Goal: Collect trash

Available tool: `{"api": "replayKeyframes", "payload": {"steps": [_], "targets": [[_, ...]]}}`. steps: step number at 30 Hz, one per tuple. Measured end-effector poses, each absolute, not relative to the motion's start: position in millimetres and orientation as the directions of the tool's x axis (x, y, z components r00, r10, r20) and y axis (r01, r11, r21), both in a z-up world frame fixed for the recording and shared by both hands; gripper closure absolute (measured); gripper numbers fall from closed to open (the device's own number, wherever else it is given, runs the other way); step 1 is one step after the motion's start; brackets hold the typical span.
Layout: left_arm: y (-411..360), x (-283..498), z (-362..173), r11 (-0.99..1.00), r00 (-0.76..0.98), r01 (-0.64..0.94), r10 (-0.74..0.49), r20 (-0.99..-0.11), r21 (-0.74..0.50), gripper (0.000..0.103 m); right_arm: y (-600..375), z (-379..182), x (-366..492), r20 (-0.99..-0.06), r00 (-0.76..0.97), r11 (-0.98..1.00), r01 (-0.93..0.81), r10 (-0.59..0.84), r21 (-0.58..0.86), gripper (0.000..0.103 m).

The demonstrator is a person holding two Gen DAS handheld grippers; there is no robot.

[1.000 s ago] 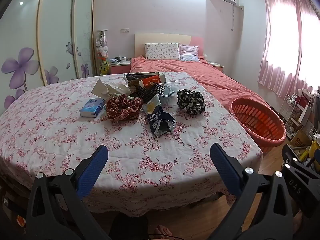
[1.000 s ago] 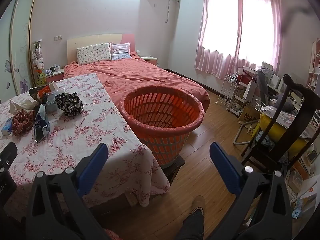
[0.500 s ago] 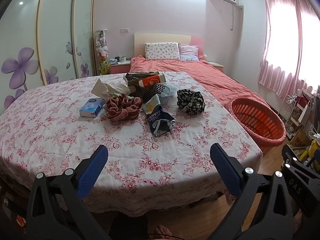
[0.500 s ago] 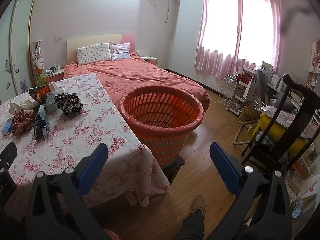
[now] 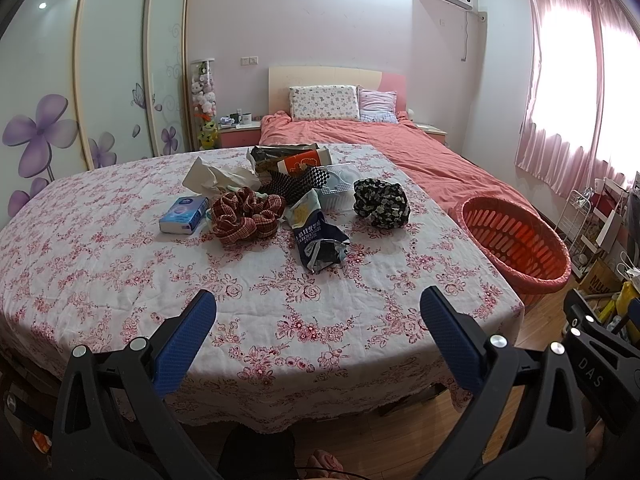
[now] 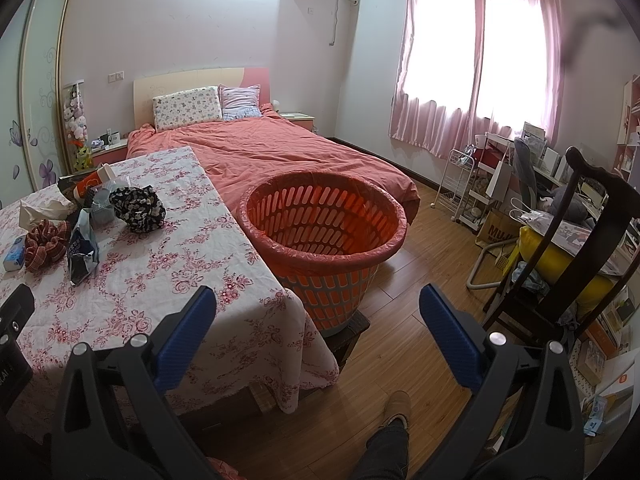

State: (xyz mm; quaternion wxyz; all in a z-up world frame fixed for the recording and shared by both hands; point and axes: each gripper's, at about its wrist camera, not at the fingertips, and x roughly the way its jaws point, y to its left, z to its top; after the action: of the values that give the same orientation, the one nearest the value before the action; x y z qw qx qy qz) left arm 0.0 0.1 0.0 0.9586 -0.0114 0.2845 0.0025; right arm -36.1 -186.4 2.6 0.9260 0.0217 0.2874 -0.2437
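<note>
The near edge of the bench (image 5: 120,280) is cut off behind the left gripper (image 5: 318,316), whose blue fingers (image 5: 188,336) are spread wide with nothing between them. The pile at the bench's 12 o'clock is only partly made out: a dark bag (image 5: 280,154) and an orange-and-white package (image 5: 304,162) are half covered by a black-and-white checkered piece (image 5: 300,180), and a clear plastic tray (image 5: 340,190) is overlapped at its 9 o'clock by a crumpled blue snack bag (image 5: 316,236). The print on that bag is too small to be read. Crumpled white paper (image 5: 218,176) is seen at 11 o'clock of the pile, touching a red checked cloth scrunchie (image 5: 246,216); a small blue tissue pack (image 5: 184,214) lies just beside it at 9 o'clock. A black floral fabric bundle (image 5: 382,202) sits apart at 3 o'clock of the tray.

In the right wrist view the right gripper (image 6: 318,316) is likewise held wide and empty, over the bench corner and the wooden floor (image 6: 420,280). The orange basket (image 6: 324,256), lined with a thin red bag, stands just beside the bench's 3 o'clock edge on a dark low stand that is mostly hidden. A shoe and trouser leg (image 6: 394,420) are seen at 6 o'clock. A dark wooden chair (image 6: 592,240) blocks the cluttered shelves at 3 o'clock, and the bed (image 6: 280,152) lies beyond the basket
</note>
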Motion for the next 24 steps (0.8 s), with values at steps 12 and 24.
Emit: {"api": "replayKeyframes", "payload": {"steps": [12, 24], "targets": [[0.1, 0.0, 0.1, 1.000, 0.838, -0.011, -0.002, -0.546, -0.021, 0.002, -186.6, 3.0, -36.9, -0.543, 0.716, 0.880, 0.464, -0.439, -0.099, 0.004], [0.1, 0.0, 0.0, 1.000, 0.838, -0.010, -0.003, -0.545, -0.022, 0.002, -187.1, 3.6, -37.8, -0.542, 0.717, 0.880, 0.464, -0.438, -0.098, 0.004]]}}
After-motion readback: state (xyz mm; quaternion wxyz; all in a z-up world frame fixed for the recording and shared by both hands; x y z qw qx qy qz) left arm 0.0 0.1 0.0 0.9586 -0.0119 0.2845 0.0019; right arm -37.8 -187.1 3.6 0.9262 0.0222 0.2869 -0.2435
